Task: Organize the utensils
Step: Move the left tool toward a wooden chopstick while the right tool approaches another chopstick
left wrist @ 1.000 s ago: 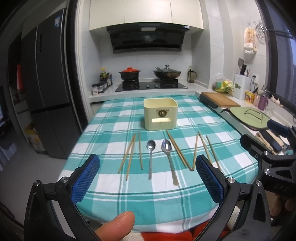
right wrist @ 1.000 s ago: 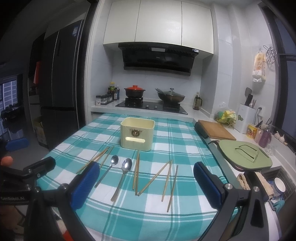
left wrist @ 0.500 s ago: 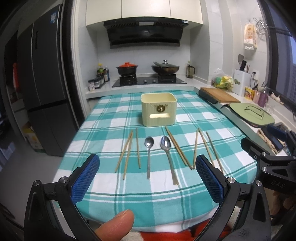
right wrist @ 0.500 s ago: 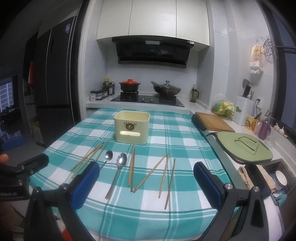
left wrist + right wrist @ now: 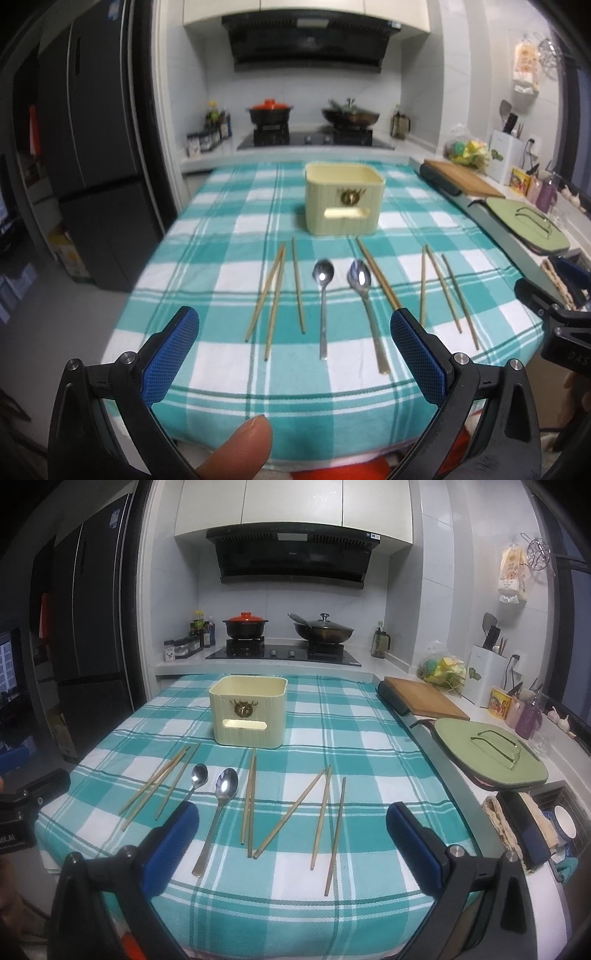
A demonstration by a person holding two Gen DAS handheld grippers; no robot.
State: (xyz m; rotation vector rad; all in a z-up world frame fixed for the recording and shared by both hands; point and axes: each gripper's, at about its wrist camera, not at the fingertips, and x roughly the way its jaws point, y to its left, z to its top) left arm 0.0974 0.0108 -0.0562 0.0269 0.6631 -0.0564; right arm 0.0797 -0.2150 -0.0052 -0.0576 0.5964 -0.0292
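You had the checked-cloth surface (image 5: 229,354) in front of you, with the cream holder box (image 5: 344,199) standing upright toward its far side, open at the top and with nothing visibly in it. It looked like rigid plastic, light enough to slide if bumped — so you would probably want to drop things in from above rather than push against its wall.

Nearer to you lay the two metal spoons, the larger spoon (image 5: 365,310) to the right of the smaller spoon (image 5: 323,299), bowls pointing away toward the box. They looked stiff and smooth, likely slippery; the narrow middle of the handle seemed the best place to pinch.

The wooden chopsticks lay flat in three loose groups: left chopsticks (image 5: 275,295), a middle pair (image 5: 250,805) just right of the spoons, and right chopsticks (image 5: 443,291). Thin, light and stiff, they would roll — taking one near its middle, across its length, seemed safest.

Your left hand-held gripper (image 5: 291,354) was spread wide and held nothing, near the close edge. Your right hand-held gripper (image 5: 290,840) was likewise wide and empty.
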